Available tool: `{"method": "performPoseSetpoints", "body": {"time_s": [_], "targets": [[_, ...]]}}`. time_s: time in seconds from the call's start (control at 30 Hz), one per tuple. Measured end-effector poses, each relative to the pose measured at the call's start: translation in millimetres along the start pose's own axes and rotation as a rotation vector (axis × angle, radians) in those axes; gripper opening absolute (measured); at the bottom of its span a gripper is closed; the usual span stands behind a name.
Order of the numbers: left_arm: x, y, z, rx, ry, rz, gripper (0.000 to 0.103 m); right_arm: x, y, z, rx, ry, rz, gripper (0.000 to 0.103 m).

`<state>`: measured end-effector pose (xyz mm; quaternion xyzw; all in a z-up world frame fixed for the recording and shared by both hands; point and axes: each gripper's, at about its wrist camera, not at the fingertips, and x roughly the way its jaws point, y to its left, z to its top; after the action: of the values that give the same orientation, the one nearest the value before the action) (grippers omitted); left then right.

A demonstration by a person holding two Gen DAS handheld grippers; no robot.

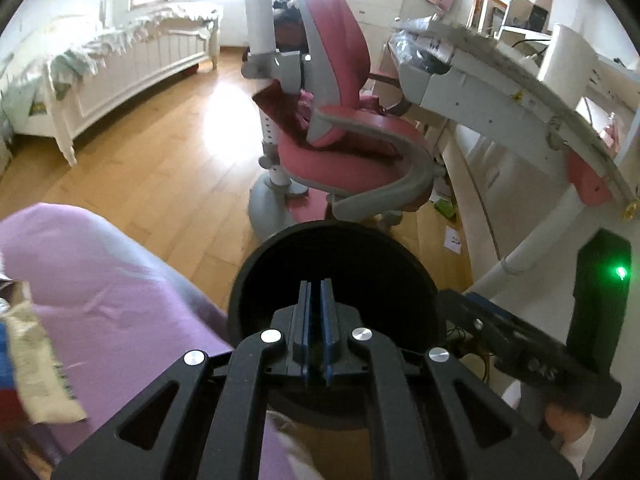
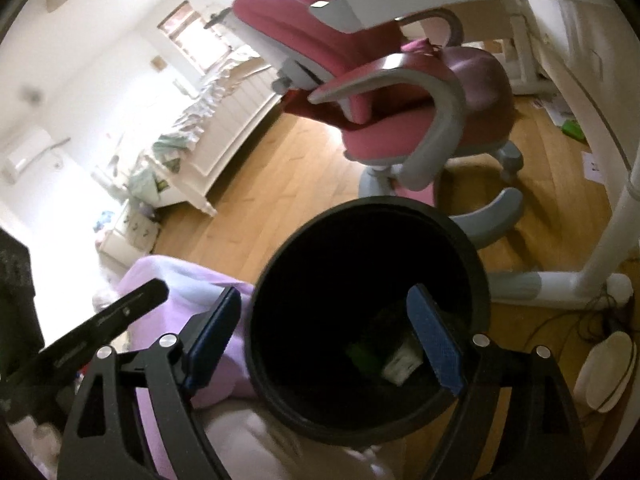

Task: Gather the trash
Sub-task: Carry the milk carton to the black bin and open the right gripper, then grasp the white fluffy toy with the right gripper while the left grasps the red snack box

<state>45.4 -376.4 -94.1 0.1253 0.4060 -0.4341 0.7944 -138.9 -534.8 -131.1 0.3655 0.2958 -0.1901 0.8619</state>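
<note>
A round black trash bin (image 2: 280, 256) stands on the wooden floor beside a bed with a purple sheet (image 2: 160, 280). Inside it lie a white wrapper (image 2: 400, 364) and something green (image 2: 362, 354). My right gripper (image 2: 324, 300) is open and empty, its blue pads spread over the bin's mouth. In the left wrist view the bin (image 1: 256, 272) is just ahead of my left gripper (image 1: 316, 284), which is shut with its blue pads together and nothing visible between them. Crumpled wrappers (image 1: 28, 360) lie on the purple sheet (image 1: 120, 288) at the far left.
A pink and grey desk chair (image 1: 348, 136) stands just beyond the bin, next to a white desk (image 1: 500, 92). Scraps of paper (image 1: 452, 240) lie on the floor under the desk. A white bed (image 1: 132, 60) stands by the far wall. Cables (image 2: 600, 320) run by the desk foot.
</note>
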Motion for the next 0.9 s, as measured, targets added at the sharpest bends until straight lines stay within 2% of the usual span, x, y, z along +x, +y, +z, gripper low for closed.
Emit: {"method": "performPoseSetpoints", "body": {"time_s": [0.07,0.1,0.13,0.17,0.23,0.27,0.47,0.6,0.67,0.77,0.9], "targets": [[-19.7,7.0,-5.2,-0.007,-0.024,0.002,0.017,-1.5,15.8,0.4,-0.026,-0.002,0.018,0.084],[-31.0,12.3,-8.2,-0.015,-0.043,0.010,0.046,-1.0,27.5,1.1,-0.046,0.000,0.033,0.084],[-41.2,16.6,-10.2,-0.022,-0.066,0.023,0.085,-0.3,39.4,1.6,-0.067,0.004,0.047,0.084],[-60.9,25.2,-15.3,-0.033,-0.135,0.041,0.099,1.4,55.8,2.2,-0.098,0.008,0.068,0.084],[-92.9,40.5,-25.5,-0.049,-0.254,0.055,0.098,2.9,82.9,2.3,-0.147,0.015,0.106,0.088],[-109.5,50.8,-30.0,-0.058,-0.281,0.083,0.098,5.6,102.9,1.9,-0.183,0.021,0.136,0.090],[-173.9,128.6,-61.7,-0.167,-0.317,0.300,0.098,23.7,207.7,-6.1,-0.371,0.076,0.257,0.090],[-207.6,184.8,-97.9,-0.222,-0.285,0.467,0.098,39.0,288.5,-18.0,-0.516,0.121,0.339,0.092],[-219.9,214.1,-120.4,-0.264,-0.243,0.537,0.098,50.1,323.3,-22.7,-0.580,0.150,0.359,0.092],[-229.9,243.1,-149.4,-0.324,-0.185,0.590,0.098,69.2,369.1,-28.0,-0.661,0.184,0.360,0.092],[-225.8,272.4,-182.1,-0.371,-0.085,0.610,0.098,113.3,427.5,-36.2,-0.730,0.291,0.341,0.092]]}}
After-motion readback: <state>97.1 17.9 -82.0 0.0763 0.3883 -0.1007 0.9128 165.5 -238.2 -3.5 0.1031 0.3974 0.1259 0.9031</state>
